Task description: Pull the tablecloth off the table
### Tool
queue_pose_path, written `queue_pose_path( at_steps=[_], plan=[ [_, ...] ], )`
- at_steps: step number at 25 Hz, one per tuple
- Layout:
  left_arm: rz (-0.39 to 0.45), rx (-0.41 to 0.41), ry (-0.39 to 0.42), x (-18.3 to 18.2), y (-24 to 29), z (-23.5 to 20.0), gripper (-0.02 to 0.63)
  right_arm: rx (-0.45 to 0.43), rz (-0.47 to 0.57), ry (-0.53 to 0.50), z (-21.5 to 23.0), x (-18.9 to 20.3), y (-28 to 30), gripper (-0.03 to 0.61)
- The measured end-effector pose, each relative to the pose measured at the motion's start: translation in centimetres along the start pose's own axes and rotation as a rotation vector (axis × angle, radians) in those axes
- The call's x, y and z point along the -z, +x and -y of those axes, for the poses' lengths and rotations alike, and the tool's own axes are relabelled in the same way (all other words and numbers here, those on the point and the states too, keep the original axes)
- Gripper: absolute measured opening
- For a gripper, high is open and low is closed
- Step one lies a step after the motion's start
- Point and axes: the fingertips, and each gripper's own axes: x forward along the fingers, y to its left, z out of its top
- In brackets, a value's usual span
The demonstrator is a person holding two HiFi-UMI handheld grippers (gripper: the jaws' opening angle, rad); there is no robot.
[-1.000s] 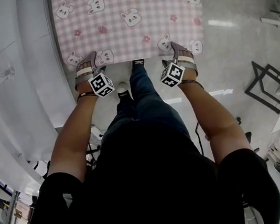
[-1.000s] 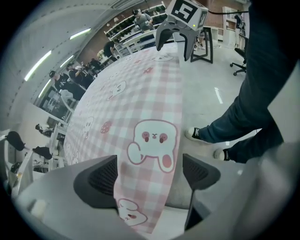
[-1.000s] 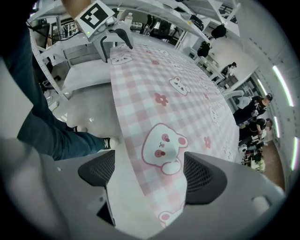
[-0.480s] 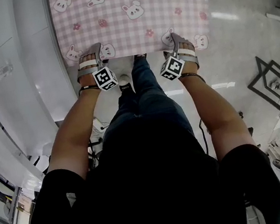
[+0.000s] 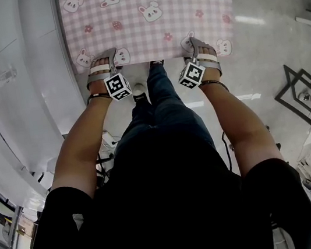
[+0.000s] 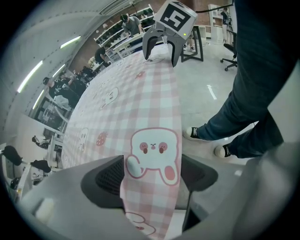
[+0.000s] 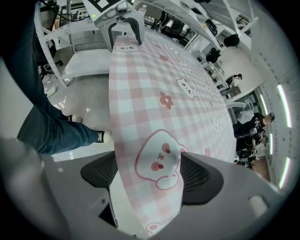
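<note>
Two grippers worked the near edge of the tablecloth [image 5: 149,18], one in each of the person's hands. The pink-and-white checked cloth, printed with bunnies and small flowers, lay spread flat over the table and hid it entirely. Its near hem hung down in front of the person.

Left gripper [image 5: 103,57] sat at the left part of that hem, angled steeply down, its marker cube [image 5: 117,87] towards the person. In the left gripper view its jaws stood wide apart, and a strip of the hem with a bunny on it ran up between the two dark pads [image 6: 108,176] without being pinched.

Right gripper [image 5: 199,44] sat at the right part of the hem, its marker cube [image 5: 192,74] likewise turned back. Its jaws had just been closing but were wide apart – the hem lay between the pads [image 7: 197,174], brushing the right one and unclamped. Each gripper view showed the other gripper far along the same edge.

The person's legs, in jeans [image 5: 160,96], stood between the two arms – dark shoes [image 6: 194,133] on a pale, glossy floor [image 5: 260,44]. Several people stood in the background beyond the cloth's far end, too small to make out.
</note>
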Motion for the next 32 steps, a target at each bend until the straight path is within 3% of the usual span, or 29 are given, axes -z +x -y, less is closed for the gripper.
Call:
queue_pose_path(
  at_steps=[7,23,28,32],
  plan=[
    [0.003,0.019,-0.004,-0.3,-0.9,-0.5,0.326,0.025,-0.001,0.017,0.7,0.5,-1.3,0.398],
    [0.028,0.074,-0.094,-1.2,-3.3,-1.4,0.101,0.031,0.017,-0.010,2.6,0.3,-3.9,0.105],
    [0.029,0.081,-0.107,-1.0,-3.7,-1.7,0.009,0.030,0.015,-0.013,3.2,-0.1,-4.3,0.044],
    [0.017,0.099,-0.118,-1.1,-4.2,-1.7,0.002,0.019,0.014,-0.020,3.2,0.0,-4.8,0.034]
  ],
)
